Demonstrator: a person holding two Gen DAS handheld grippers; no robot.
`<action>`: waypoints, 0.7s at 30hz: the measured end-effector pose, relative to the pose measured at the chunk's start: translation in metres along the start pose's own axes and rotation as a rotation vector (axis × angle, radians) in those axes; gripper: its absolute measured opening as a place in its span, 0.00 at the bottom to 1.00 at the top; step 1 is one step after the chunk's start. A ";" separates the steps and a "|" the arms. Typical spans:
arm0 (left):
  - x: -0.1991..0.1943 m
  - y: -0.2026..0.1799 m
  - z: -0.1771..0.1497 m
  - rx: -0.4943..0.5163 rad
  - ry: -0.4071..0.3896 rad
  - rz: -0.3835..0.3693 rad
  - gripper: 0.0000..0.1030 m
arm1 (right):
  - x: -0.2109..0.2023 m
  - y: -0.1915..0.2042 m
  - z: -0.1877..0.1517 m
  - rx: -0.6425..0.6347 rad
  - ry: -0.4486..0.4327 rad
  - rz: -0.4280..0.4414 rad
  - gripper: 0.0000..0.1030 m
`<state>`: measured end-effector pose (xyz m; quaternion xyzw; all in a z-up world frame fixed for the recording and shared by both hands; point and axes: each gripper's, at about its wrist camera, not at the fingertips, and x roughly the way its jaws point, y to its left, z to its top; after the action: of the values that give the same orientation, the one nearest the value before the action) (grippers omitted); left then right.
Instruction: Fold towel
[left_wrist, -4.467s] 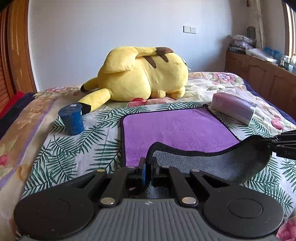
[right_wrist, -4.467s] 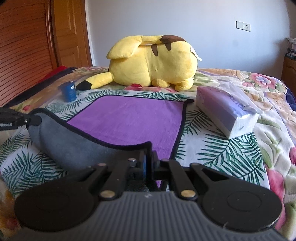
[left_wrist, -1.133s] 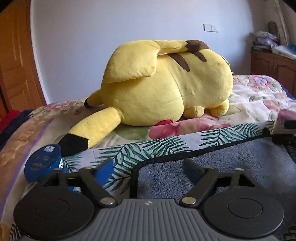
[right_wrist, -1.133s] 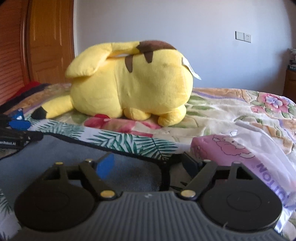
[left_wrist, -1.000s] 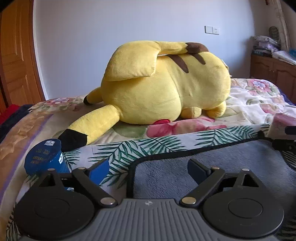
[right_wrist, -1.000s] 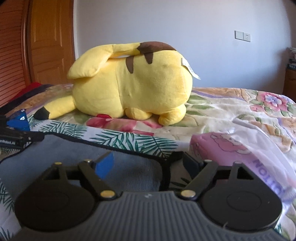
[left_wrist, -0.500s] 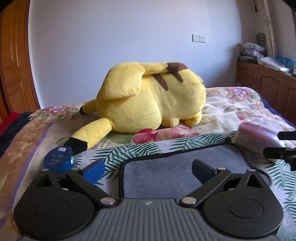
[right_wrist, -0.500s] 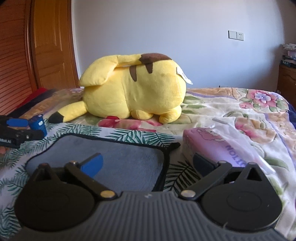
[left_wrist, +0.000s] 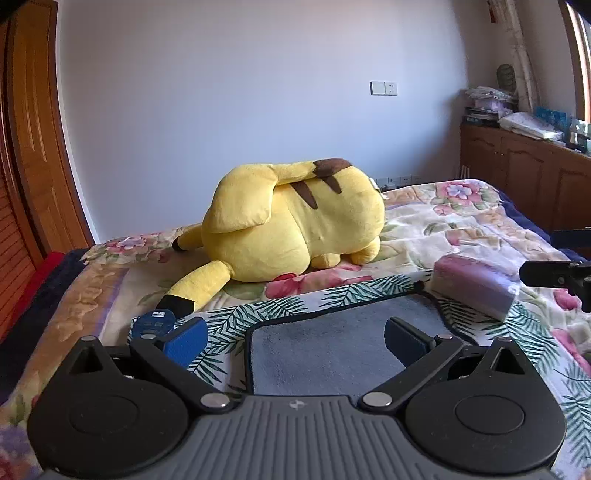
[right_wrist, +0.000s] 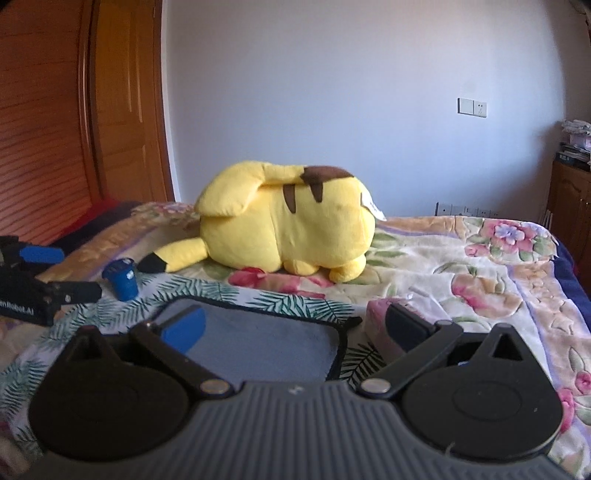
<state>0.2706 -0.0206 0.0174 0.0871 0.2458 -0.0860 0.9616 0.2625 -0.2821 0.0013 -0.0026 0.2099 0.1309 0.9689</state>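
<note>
I find both grippers released: the left gripper and the right gripper each have fingers spread wide, holding nothing, above the near part of the towel. The towel lies folded on the bed, grey side up, black-bound edges showing on its left, far and right sides. Left of it stands a blue cylindrical container, lid on, contents not visible. Just beside the far right corner lies a tissue pack. Open bedspread runs beyond the towel's far edge to the yellow Pikachu plush, then the wall.
</note>
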 end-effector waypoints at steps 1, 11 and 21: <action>-0.007 -0.002 0.000 0.003 -0.002 0.004 1.00 | -0.005 0.001 0.001 0.002 0.000 0.000 1.00; -0.062 -0.020 -0.008 0.024 -0.010 0.024 1.00 | -0.051 0.018 0.002 -0.004 -0.008 0.000 1.00; -0.104 -0.030 -0.019 0.021 0.001 -0.006 1.00 | -0.084 0.030 -0.002 -0.008 -0.009 -0.006 1.00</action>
<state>0.1656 -0.0325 0.0486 0.0964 0.2455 -0.0915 0.9602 0.1801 -0.2740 0.0350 -0.0065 0.2051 0.1288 0.9702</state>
